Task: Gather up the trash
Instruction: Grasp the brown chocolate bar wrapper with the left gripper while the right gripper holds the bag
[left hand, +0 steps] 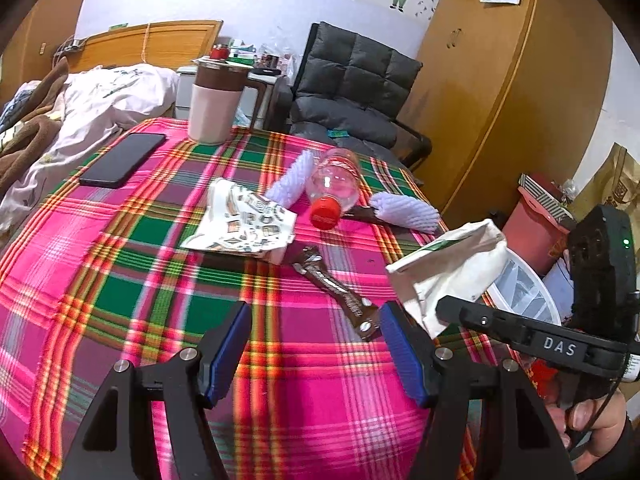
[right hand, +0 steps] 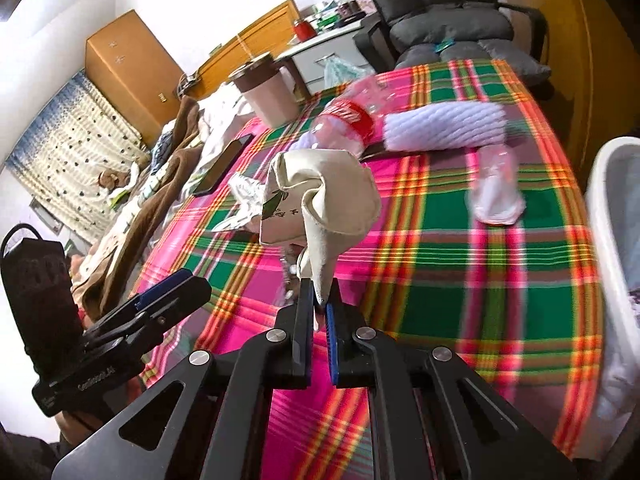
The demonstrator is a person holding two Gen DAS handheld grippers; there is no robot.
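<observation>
My right gripper (right hand: 318,300) is shut on a crumpled cream paper bag (right hand: 320,196) and holds it above the plaid tablecloth (right hand: 460,264); the bag also shows in the left wrist view (left hand: 448,272) at the table's right edge. My left gripper (left hand: 316,344) is open and empty, low over the cloth. Ahead of it lie a brown snack wrapper (left hand: 340,292), a crumpled printed paper (left hand: 244,220), an empty plastic bottle (left hand: 334,188) with a red cap, and two white foam sleeves (left hand: 404,208).
A black phone (left hand: 122,159) and a pink jug (left hand: 214,104) sit at the table's far left. A white bin (right hand: 616,248) stands at the table's right edge. A grey chair (left hand: 352,88) and a bed (left hand: 80,108) lie beyond.
</observation>
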